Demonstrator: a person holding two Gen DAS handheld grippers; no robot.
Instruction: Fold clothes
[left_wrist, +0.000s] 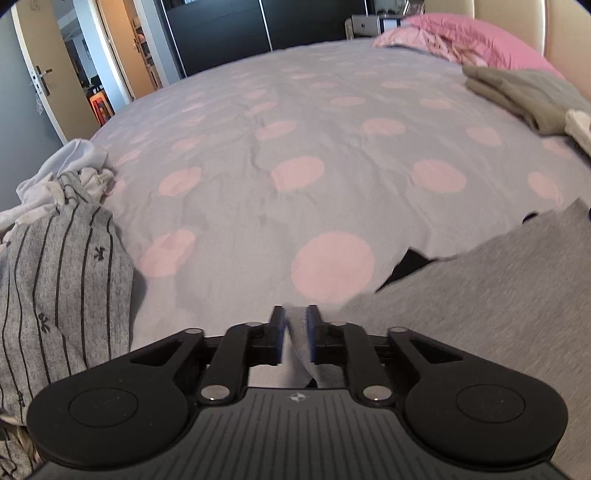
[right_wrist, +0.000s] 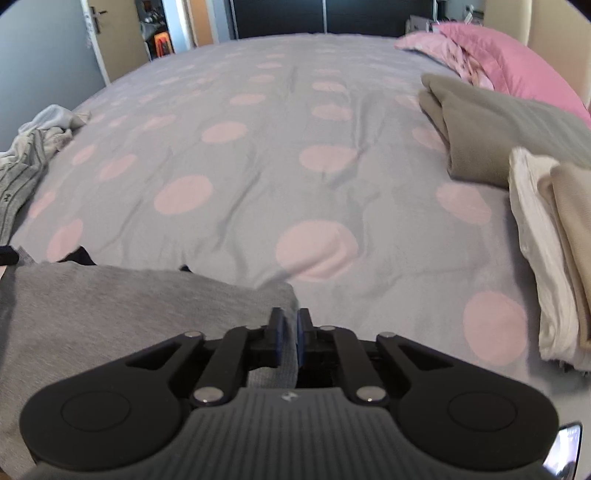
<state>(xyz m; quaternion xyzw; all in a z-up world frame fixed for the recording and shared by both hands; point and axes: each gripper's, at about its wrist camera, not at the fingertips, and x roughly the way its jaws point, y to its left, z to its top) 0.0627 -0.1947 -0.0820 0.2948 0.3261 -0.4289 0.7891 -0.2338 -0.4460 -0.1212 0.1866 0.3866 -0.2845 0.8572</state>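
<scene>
Your left gripper (left_wrist: 296, 314) had its two blue-padded fingers drawn close with a fold of the grey garment (left_wrist: 480, 295) pinched between them, so it was clamped on that cloth. Your right gripper (right_wrist: 290, 317) stood the same way, its fingers narrow with the garment's other near corner caught between the pads. You held one garment in two grippers, one corner each. It was plain heather-grey knit, soft and slightly blurred, lying flat on the near edge of the bed (left_wrist: 295, 147) between the two grippers, with a dark lining or trim showing at its far edge in a couple of spots. The bedcover was pale grey with large pink dots. To the left lay one loose heap of unfolded laundry (left_wrist: 62, 240), a grey piece with thin dark stripes in front and white pieces behind it. To the right sat one folded olive-grey item (right_wrist: 498, 136) farther off, and nearer, a folded stack (right_wrist: 546, 251) of one white and one beige piece. At the far right were two pink pillows (right_wrist: 509, 62), one plain and one patterned. Beyond the bed's far left stood an open door (left_wrist: 40, 85).
</scene>
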